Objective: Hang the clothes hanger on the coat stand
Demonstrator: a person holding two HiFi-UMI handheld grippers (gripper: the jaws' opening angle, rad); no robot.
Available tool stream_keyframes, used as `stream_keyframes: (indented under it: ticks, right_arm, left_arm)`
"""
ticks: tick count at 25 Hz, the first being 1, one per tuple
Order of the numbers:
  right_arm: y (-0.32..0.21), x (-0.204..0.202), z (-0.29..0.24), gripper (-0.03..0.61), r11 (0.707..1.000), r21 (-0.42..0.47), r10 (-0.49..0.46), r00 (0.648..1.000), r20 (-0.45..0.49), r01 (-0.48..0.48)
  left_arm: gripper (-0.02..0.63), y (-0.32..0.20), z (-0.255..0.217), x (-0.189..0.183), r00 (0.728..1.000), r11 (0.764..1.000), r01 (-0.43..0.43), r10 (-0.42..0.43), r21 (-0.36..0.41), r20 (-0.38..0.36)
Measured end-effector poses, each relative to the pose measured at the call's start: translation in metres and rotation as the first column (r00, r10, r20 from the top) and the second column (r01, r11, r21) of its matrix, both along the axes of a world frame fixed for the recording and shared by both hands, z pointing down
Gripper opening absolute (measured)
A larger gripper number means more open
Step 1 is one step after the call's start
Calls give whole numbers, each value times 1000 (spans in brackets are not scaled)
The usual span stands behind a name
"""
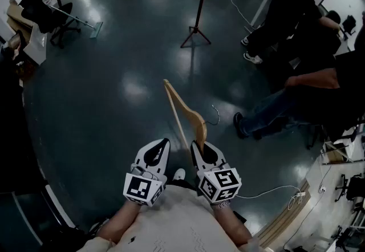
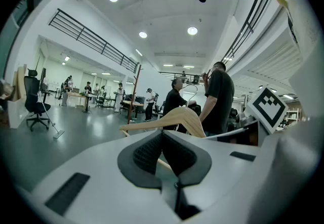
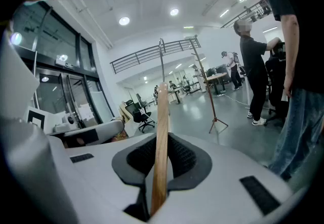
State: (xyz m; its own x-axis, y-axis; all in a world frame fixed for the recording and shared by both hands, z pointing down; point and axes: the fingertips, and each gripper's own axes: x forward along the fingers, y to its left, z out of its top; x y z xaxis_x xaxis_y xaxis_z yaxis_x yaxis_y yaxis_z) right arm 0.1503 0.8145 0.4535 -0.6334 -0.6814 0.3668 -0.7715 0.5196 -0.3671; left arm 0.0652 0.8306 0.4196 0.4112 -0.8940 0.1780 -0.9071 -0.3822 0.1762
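One hanger [image 3: 162, 116] in right gripper [image 1: 199, 148]

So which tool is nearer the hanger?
Right. The right tool grips the hanger at its lower end; the left tool sits beside it, shut and empty, not touching.

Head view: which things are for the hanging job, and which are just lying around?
For the job: wooden hanger, right hand-held gripper clamping it, coat stand.
Just around: mop, office chair, white floor cable.
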Motion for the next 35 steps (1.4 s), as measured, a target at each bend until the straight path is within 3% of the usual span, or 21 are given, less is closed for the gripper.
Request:
stream_keyframes:
  ticks: [5,11,19,23,27,35]
  right_arm:
    - [14,-17,-5,66,1000,9,4,1000,-25,-4]
    - [-22,-50,6,66,999,-16,33,997,-71,-34]
    - [-98,-186,6,66,998,-19,63,996,-68,-65]
    - [-128,-230,7,66,997,-18,67,993,-95,-69]
    - [-168,-245,14,66,996,-29,76,992,-103,-79]
    - [-278,-235,33,66,995,-62,74,995,-71,-78]
  left_arm:
    - [12,3,-11,-22,1000,1000,5,-5,31,-14]
    - [12,-33,-10,-58,999,998,-29,30,47,-25]
    - [12,-123,-5,-202,999,999,-12,14,51,-40]
    - [12,-163,-3,-254,997,999,3,1,52,-78]
    - [12,-199,6,-266,995,999,-26,29,36,-98]
    - [12,-297,19,-249,998,999,-52,52,7,-43]
